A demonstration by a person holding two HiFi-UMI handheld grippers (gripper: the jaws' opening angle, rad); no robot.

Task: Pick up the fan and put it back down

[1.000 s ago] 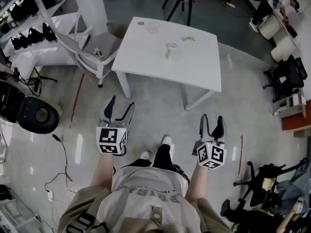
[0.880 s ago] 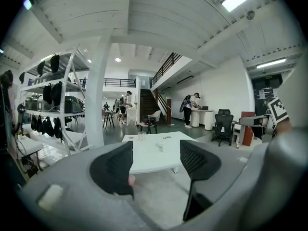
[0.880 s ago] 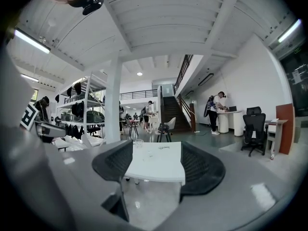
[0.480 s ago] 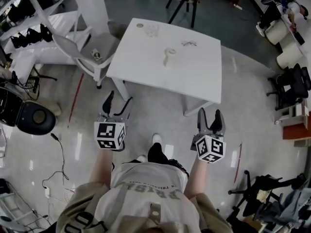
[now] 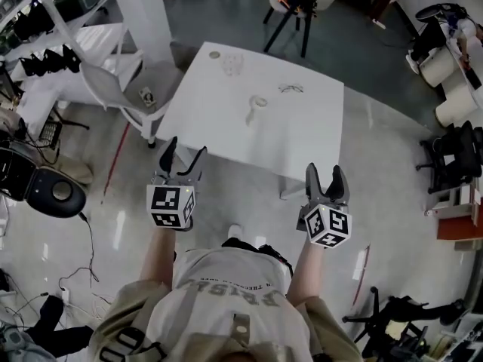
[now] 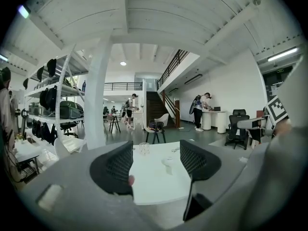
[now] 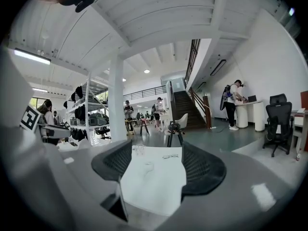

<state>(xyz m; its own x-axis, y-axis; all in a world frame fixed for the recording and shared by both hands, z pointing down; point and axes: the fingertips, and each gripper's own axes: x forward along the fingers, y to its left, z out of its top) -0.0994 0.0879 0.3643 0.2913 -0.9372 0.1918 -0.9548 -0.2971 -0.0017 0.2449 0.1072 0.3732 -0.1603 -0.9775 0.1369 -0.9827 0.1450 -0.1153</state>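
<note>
A small white fan (image 5: 255, 106) lies on the white table (image 5: 309, 138), ahead of the two tongs and roughly between them, well apart from both. It looks like light, stiff plastic, probably smooth and easily tipped, so its narrower stem seems the safest place to pinch. The left tongs (image 5: 185, 151) and right tongs (image 5: 324, 173) stand apart and empty near the table's edge.

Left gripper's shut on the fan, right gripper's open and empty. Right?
Not quite. The left gripper is open and empty as well: the left gripper view shows its jaws apart with nothing between them, and the fan lies out on the white table. The right gripper is open and empty, as you said.
</note>
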